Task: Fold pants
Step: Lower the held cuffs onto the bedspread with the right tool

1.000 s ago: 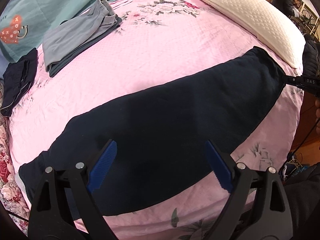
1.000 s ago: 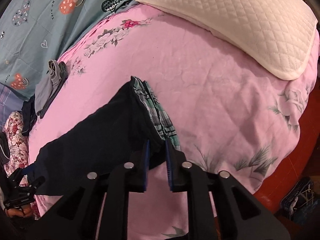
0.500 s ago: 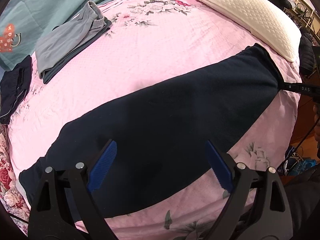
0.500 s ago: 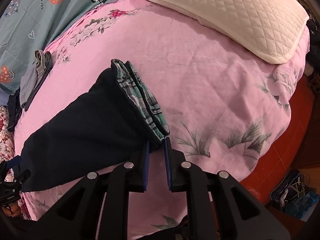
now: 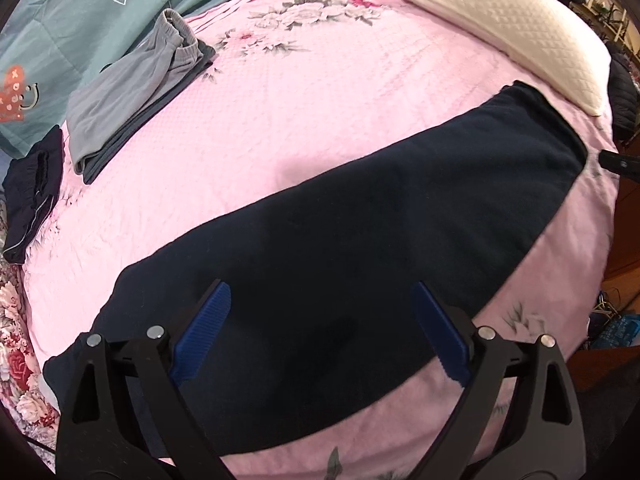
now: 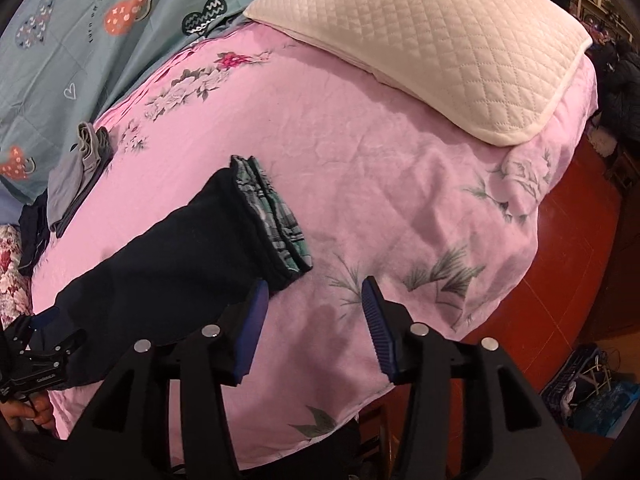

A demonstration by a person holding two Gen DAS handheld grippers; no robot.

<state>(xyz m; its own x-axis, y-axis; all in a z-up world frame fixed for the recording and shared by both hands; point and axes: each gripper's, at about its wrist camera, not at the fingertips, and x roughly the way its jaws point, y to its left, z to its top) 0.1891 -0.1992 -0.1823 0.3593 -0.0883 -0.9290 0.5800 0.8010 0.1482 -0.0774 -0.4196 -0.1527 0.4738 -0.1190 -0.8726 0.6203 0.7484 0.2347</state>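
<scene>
The dark pants [image 5: 360, 232] lie flat along the bed's [image 5: 320, 100] near edge; the right gripper [image 6: 312, 320] has just opened, empty; the left gripper [image 5: 320, 328] hovers open; both should pinch matching ends squarely.

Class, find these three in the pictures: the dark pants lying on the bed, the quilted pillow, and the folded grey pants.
dark pants [image 5: 360, 248], left wrist view, middle of the cloth.
quilted pillow [image 6: 440, 48], right wrist view, centre of its top.
folded grey pants [image 5: 124, 100], left wrist view, middle of the top layer.
</scene>
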